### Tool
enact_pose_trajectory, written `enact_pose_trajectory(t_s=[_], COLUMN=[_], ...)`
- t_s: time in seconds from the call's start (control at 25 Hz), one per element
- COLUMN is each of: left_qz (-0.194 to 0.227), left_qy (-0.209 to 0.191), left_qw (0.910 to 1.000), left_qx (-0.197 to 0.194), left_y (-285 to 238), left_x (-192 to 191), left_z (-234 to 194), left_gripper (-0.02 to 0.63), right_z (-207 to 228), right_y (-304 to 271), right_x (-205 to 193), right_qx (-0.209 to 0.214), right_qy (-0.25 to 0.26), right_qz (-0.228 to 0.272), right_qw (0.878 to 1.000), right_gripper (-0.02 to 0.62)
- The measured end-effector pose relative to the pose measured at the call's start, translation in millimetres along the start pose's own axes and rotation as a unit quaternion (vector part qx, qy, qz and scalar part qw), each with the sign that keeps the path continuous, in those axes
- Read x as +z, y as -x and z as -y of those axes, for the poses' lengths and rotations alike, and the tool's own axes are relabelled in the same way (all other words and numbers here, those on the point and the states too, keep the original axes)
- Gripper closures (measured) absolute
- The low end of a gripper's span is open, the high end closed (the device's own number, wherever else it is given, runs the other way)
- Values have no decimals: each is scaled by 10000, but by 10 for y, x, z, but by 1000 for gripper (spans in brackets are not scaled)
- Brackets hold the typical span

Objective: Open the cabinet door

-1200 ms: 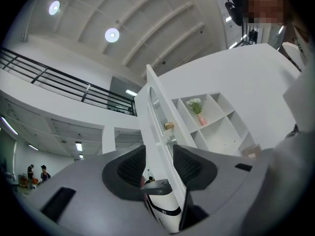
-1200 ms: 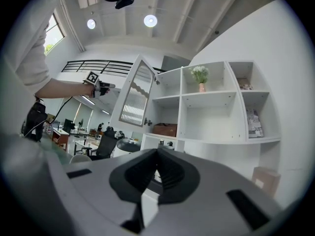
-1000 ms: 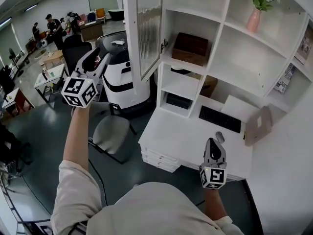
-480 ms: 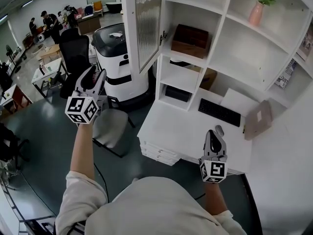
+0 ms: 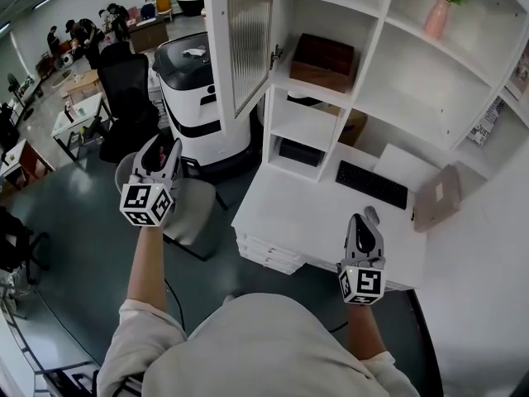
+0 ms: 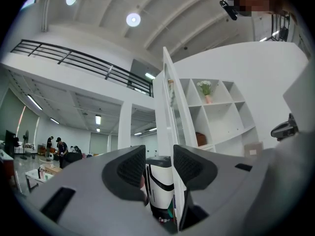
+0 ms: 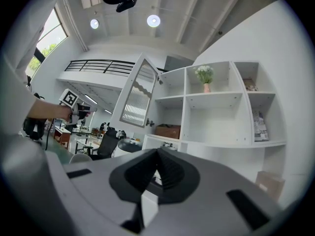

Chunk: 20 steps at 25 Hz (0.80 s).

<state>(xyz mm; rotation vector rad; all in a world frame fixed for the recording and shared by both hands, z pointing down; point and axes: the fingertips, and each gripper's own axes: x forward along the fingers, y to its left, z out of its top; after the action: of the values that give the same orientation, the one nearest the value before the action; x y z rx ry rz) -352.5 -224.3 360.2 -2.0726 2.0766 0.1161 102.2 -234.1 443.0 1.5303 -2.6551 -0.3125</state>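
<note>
White desk [image 5: 306,220] beneath open cabinet door [image 5: 248,48]

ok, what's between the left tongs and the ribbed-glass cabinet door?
Head view: a white-and-black machine stands between the left tongs and the white-framed ribbed-glass cabinet door.

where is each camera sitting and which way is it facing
Head view: on the person's head, looking down at the desk and shelves; both forearms, left tool and right tool show.
Left gripper view: on the left tool, looking up along its parted, empty jaws at the cabinet door, edge-on.
Right gripper view: on the right tool, facing the shelves over its shut jaws; the left hand and left tool show.
Shared: all see the open cabinet door; head and right gripper views share the brown box.
</note>
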Motion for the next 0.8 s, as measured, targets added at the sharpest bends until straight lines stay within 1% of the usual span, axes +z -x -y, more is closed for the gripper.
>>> enact_pose_trajectory(t_s=[0.28,0.52,0.6,0.8], left_qz=[-242,-494,-556,-646], left_qy=[60,105,113,95], left_qw=[9997,9987,9984,9979], left_qx=[78,12,24,22], left_y=[114,237,292,398], left_x=[-333,-612,-688,-800], left_z=[99,245,286,352], left_gripper=[425,429,462,498], right_z=[30,42,41,23], right_y=[-52,-96,-107,-122], right_x=[-37,-40,-39,-56], right_qx=[-19,-41,-40,-36], right_qy=[-19,-24,-20,-16], right_qz=[-23,-26,-28,-48], right_qw=[10000,10000,10000,10000], right_gripper=[592,592,592,592])
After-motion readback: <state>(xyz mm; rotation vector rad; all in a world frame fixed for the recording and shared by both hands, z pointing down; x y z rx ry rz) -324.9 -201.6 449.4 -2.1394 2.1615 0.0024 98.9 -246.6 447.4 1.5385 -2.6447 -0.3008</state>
